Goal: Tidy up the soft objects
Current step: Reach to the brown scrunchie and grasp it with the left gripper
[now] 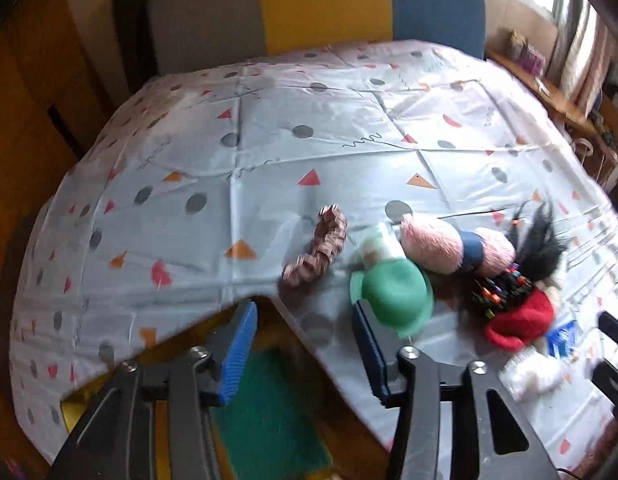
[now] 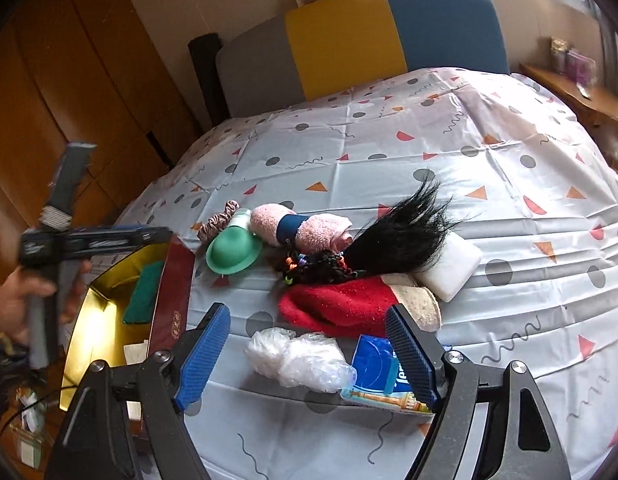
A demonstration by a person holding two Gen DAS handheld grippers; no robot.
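The left gripper (image 1: 305, 356) is built of black plastic arms with long cut-out slots, joined by round silver screw heads at the pivots. Its two fingers (image 1: 239, 354) carry bright blue pads with fine ribbing across their faces. The right gripper (image 2: 309, 354) is of the same make: black linkage arms, silver screws at the joints, triangular openings in the outer arms, and blue pads (image 2: 205, 356) textured with a small cross-hatched grid. Seen from the right wrist camera, the left gripper shows a grey handle with a black body bearing small white markings, held in the person's hand (image 2: 21, 300); a patterned dark sleeve edge shows at the wrist.
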